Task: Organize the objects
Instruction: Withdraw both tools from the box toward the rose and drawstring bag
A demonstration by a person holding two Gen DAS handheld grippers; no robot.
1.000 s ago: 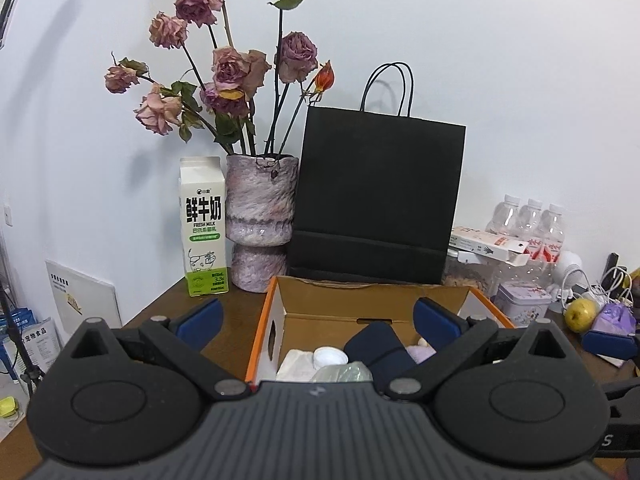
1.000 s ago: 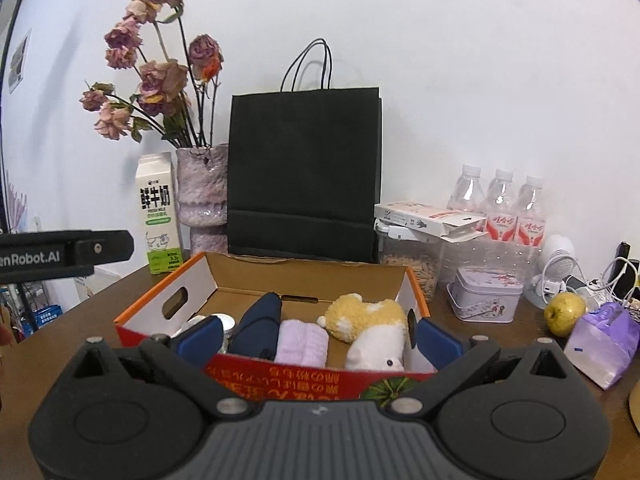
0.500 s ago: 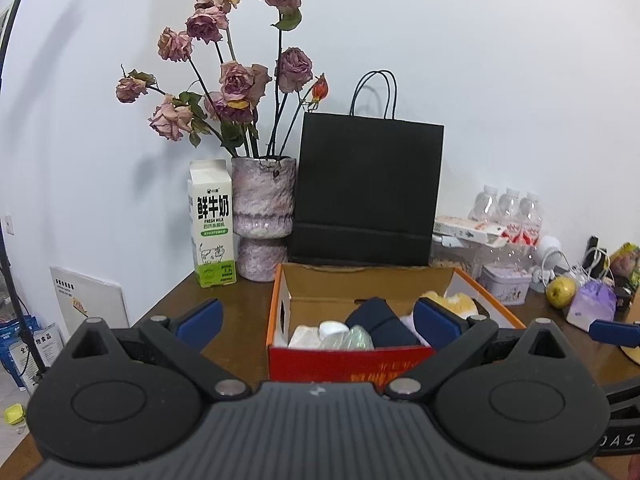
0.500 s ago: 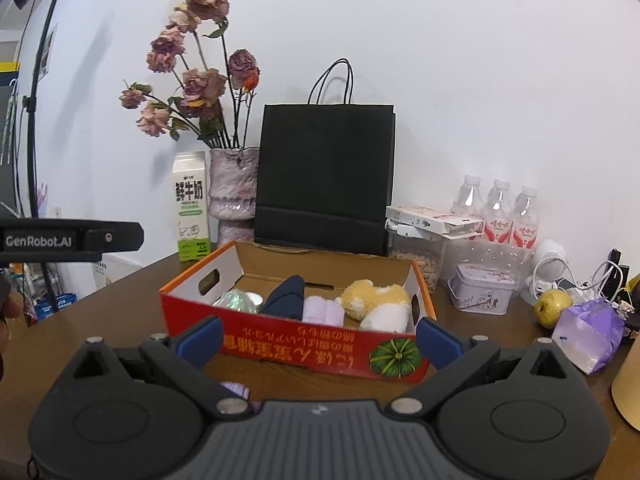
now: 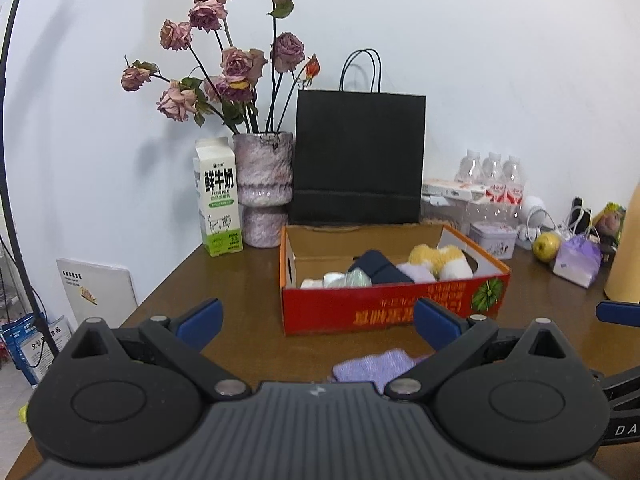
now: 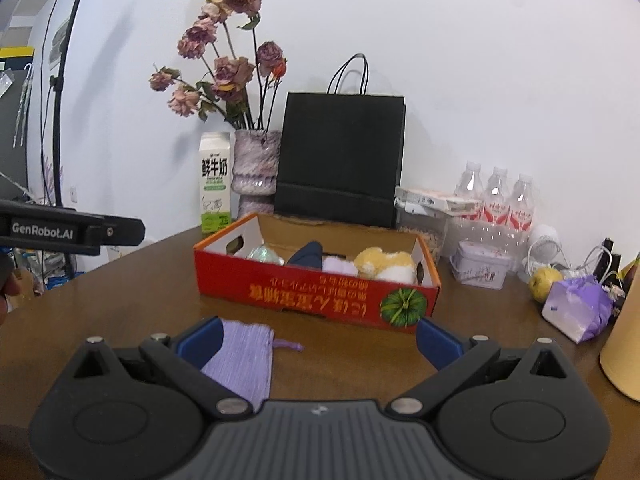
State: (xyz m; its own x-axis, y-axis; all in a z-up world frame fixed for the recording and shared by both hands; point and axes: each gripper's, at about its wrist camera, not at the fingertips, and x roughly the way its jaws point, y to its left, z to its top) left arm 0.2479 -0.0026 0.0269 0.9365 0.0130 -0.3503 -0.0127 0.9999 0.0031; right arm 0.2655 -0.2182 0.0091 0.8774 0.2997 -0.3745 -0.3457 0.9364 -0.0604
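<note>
Both grippers, left (image 5: 316,318) and right (image 6: 318,338), hover spread and empty above the table (image 6: 120,300), the lilac pouch (image 6: 244,360) lying flat just beneath their fingers, presumably awaiting transfer into the red box (image 6: 320,292) ahead.

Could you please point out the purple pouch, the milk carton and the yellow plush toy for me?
purple pouch (image 6: 244,360), right wrist view, middle of its fabric body.
milk carton (image 5: 218,200), left wrist view, printed front face.
yellow plush toy (image 6: 380,260), right wrist view, its yellow top, inside the box.
</note>
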